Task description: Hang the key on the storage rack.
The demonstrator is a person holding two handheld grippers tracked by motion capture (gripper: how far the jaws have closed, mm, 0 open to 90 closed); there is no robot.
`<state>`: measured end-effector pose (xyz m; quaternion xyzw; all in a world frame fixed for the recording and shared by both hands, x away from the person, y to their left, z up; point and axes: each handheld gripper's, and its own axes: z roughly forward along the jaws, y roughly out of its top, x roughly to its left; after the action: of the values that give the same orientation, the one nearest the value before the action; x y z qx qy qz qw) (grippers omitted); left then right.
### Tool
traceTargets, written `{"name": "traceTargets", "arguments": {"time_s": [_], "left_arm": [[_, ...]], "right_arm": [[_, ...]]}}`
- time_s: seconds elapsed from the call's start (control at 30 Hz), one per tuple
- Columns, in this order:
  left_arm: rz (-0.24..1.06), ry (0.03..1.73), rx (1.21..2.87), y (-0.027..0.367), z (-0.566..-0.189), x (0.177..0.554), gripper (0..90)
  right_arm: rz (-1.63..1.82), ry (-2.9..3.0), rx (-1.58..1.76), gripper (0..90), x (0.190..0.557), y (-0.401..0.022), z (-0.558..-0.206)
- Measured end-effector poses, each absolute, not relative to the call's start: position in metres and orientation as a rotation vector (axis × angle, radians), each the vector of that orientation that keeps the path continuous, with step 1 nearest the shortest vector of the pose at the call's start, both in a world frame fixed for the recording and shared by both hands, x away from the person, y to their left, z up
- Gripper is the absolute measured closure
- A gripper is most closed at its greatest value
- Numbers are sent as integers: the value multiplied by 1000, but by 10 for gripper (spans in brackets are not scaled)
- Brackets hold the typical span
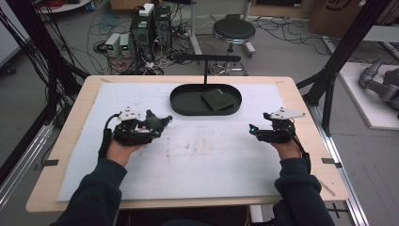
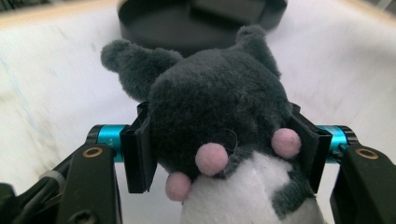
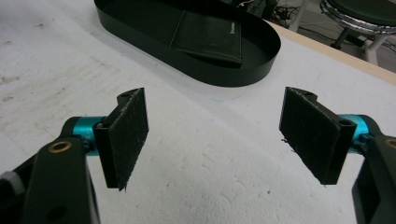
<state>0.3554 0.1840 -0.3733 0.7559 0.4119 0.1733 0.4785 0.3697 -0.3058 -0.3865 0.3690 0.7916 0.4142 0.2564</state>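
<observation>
The left gripper [image 1: 160, 123] is clenched on a small dark grey plush toy with a white belly and pink pom-pom spots [image 2: 219, 140]. In the left gripper view both black padded jaws press into the toy's sides, its two rounded ears pointing away from the camera toward the tray. In the high view the toy [image 1: 153, 123] sits at the front of that gripper, over the left half of the white padded sheet [image 1: 202, 155] that covers the light wooden surface [image 1: 70, 141]; whether it rests on the sheet or is held just above it cannot be told.

The right gripper [image 1: 254, 129] is released — in the right gripper view [image 3: 215, 135] its two jaws stand wide apart with bare white sheet between them and nothing held. It sits over the right half of the sheet, well apart from the left gripper, and its jaws point inward toward the middle of the surface.

A black oval shallow tray [image 1: 181, 104] lies at the far middle of the sheet, beyond both grippers. Inside it, toward its right end, lies a flat black rectangular wallet-like item [image 1: 217, 99] — the right gripper view shows pale stitching along its edge [image 3: 210, 37]. A black T-shaped stand [image 1: 205, 63] rises from the tray's far edge.

The person's forearms, in dark blue sleeves [image 1: 101, 188], come in from the near edge, a hand behind each gripper. Beyond the surface, the floor holds a round black stool [image 1: 234, 30], computer boxes [image 1: 150, 28] and tangled cables.
</observation>
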Motion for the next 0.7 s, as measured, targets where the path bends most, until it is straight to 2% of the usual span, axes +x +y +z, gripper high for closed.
{"name": "traceTargets", "arguments": {"time_s": [0.37, 0.7], "left_arm": [[520, 939, 1715, 185, -321, 397, 368], [500, 933, 1691, 161, -298, 451, 369]], "right_arm": [[1163, 2120, 1007, 243, 370, -309, -384], [1179, 2108, 1007, 243, 370, -311, -383]]}}
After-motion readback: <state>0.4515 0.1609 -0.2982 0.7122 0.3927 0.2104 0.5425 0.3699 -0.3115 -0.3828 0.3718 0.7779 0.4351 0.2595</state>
